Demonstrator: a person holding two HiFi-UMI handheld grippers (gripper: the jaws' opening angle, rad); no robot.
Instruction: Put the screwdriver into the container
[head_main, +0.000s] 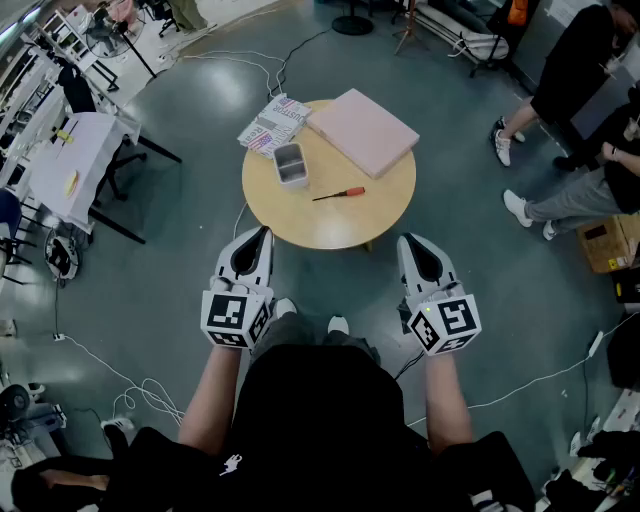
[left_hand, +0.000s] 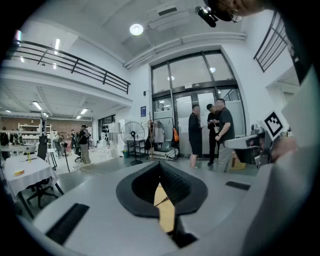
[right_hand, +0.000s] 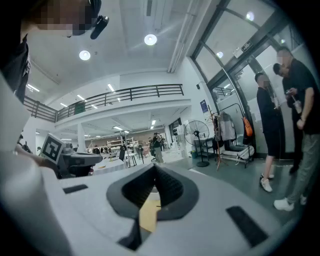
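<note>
Two grippers to report on, taken left to right.

Far left: a white-covered table (head_main: 72, 150) on the grey floor, well apart from the work area.

Left gripper (head_main: 264, 234): held low, tips just at the near rim of the round wooden table (head_main: 330, 225). Jaws pressed together, nothing between them, as confirmed in the left gripper view.

On the table top, far-left edge: a printed packet (head_main: 272, 122). Just beside it, the grey container (head_main: 290, 165), open side up.

Screwdriver (head_main: 340, 194): lying flat on the wood, right of the container, near it but apart, orange handle toward the right. Not held by either gripper.

Far edge: a flat pink box (head_main: 362, 130).

Right gripper (head_main: 404, 240): near the table's near rim, jaws together, gripping nothing.

Far right: bystanders (head_main: 580, 70) on the floor.
</note>
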